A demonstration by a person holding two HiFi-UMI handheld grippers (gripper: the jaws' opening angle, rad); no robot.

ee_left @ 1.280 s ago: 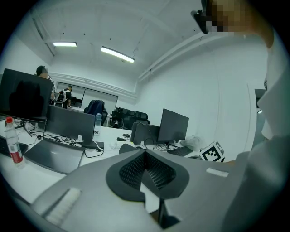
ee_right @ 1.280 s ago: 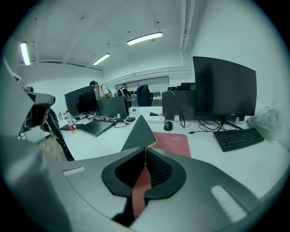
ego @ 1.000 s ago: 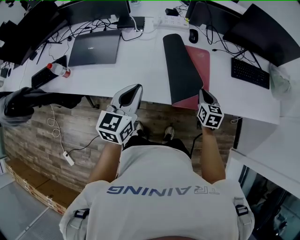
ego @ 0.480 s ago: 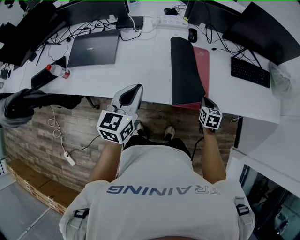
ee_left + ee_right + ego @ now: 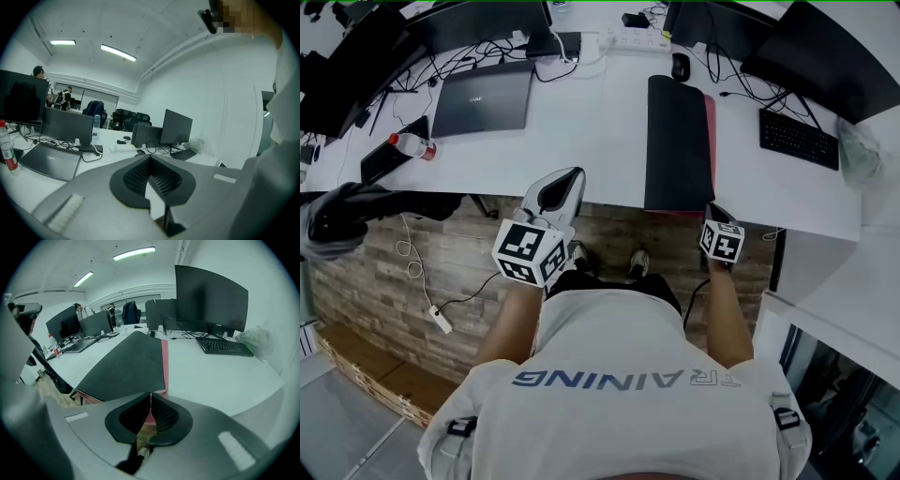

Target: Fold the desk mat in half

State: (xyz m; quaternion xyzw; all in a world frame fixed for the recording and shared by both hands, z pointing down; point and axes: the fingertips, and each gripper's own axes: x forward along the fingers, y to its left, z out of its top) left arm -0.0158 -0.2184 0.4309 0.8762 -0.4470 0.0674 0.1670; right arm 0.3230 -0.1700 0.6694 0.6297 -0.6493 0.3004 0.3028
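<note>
The desk mat (image 5: pixel 680 141) lies folded on the white desk (image 5: pixel 581 141), its black underside up. Only a thin red strip (image 5: pixel 710 131) shows along its right edge. My right gripper (image 5: pixel 712 210) sits at the mat's near right corner at the desk's front edge. In the right gripper view, my right gripper (image 5: pixel 150 395) is shut on that corner, with the black mat (image 5: pixel 126 362) spreading away from the tips. My left gripper (image 5: pixel 564 180) hovers in front of the desk edge, left of the mat. In its own view, the left gripper (image 5: pixel 150 158) is shut and holds nothing.
A closed laptop (image 5: pixel 483 97) and a bottle (image 5: pixel 412 145) lie at the left of the desk. A mouse (image 5: pixel 679 67) sits behind the mat and a keyboard (image 5: pixel 797 139) to its right. Monitors, a power strip (image 5: pixel 633 39) and cables line the back.
The black flap has swung over to the right and now covers nearly all of the red side. My right gripper has stayed at the near corner; the left has not moved.
</note>
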